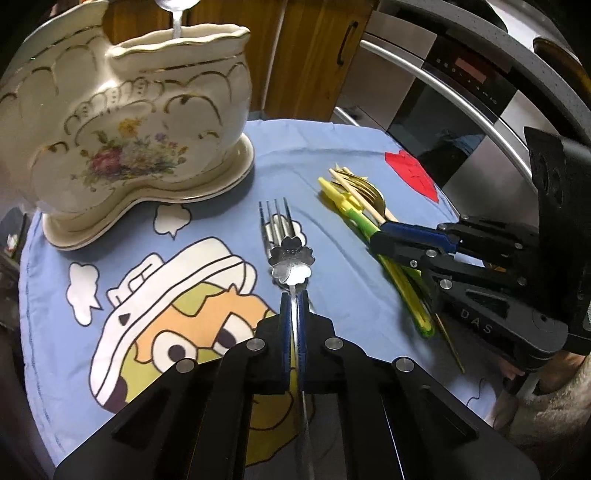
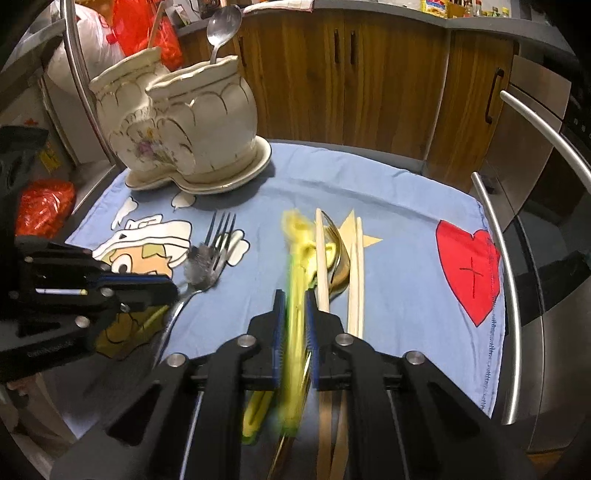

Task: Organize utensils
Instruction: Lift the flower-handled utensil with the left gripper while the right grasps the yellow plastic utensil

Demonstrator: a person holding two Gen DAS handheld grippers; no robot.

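While the left gripper [image 1: 293, 295] has its jaws clamped on the flower-bowled steel spoon [image 1: 291, 258], the right gripper's [image 2: 293, 295] jaws clamp the yellow-green plastic utensil [image 2: 297, 266].

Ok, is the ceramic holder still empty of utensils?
No. A silver spoon already stands bowl-up in the front compartment of the ceramic holder.

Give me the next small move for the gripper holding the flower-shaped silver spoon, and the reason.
Probably lift it straight up. The left gripper is shut on the flower-shaped silver spoon, whose bowl lies over the silver fork on the blue cloth; rising first should clear the fork before heading to the cream ceramic holder.
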